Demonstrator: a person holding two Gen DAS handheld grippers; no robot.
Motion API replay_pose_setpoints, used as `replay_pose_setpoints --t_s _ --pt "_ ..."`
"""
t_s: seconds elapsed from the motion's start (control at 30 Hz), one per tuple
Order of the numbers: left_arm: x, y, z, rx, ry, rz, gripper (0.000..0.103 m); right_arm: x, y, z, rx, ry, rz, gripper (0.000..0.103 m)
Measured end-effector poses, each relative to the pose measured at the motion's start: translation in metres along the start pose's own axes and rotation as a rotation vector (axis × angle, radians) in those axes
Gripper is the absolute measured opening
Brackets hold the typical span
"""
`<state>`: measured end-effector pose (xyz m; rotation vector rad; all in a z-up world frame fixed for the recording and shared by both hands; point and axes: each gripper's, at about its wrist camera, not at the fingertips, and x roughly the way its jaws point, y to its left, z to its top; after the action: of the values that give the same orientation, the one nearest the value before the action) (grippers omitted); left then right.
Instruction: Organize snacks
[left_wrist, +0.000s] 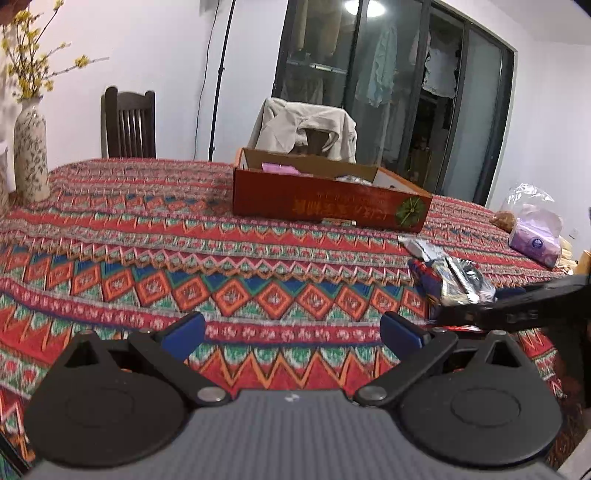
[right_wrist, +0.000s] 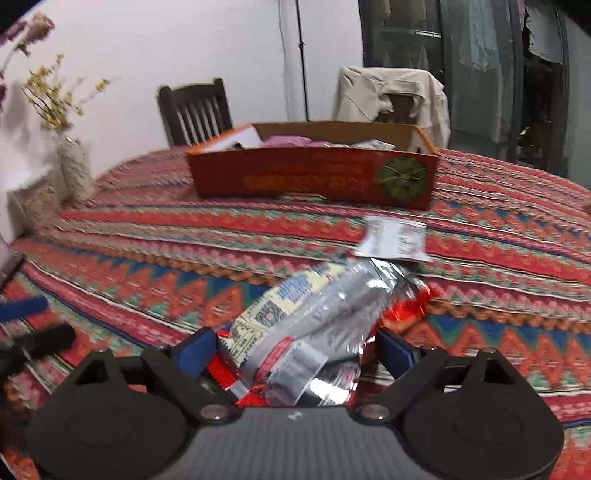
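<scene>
Resting between the blue fingers of the right tool (right_wrist: 295, 349) is a crinkled silver snack packet (right_wrist: 325, 306), with red foil wrappers bunched beneath it; the fingers stand either side of the bundle, and whether they press it cannot be told. Just beyond lies a flat white packet (right_wrist: 393, 240) on the patterned cloth of the surface (right_wrist: 147, 258). Toward the far edge sits the red cardboard box (right_wrist: 314, 177), open-topped, with a pink packet (right_wrist: 284, 140) and pale wrappers showing inside. The left tool (left_wrist: 293, 332) hovers over bare cloth with its fingers spread apart and nothing between them. A patterned vase (left_wrist: 31, 155) of yellow sprigs stands at the far left corner, a purple tissue pack (left_wrist: 535, 242) near the right edge.
</scene>
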<state>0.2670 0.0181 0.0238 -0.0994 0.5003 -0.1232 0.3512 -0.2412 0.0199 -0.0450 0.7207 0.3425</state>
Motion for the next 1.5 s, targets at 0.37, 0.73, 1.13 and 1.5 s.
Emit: replay_pose_setpoints --t_s 0.37,0.73,1.13,1.5 --pt "0.008 0.003 0.008 -0.022 -0.009 -0.002 0.103 0.023 -0.022 0.018 0.173 0.022 -0.034 0.101" --pt "0.053 -0.025 0.033 -0.02 0.12 -0.126 0.103 -0.014 -0.057 -0.007 0.057 -0.032 -0.121 0.058" --pt "0.204 -0.173 0.079 0.322 0.168 -0.193 0.094 -0.025 -0.167 0.019 0.156 -0.218 -0.08 0.056" --pt "0.22 -0.188 0.071 0.368 0.253 -0.238 0.047 -0.021 -0.184 0.007 0.247 -0.275 -0.01 0.056"
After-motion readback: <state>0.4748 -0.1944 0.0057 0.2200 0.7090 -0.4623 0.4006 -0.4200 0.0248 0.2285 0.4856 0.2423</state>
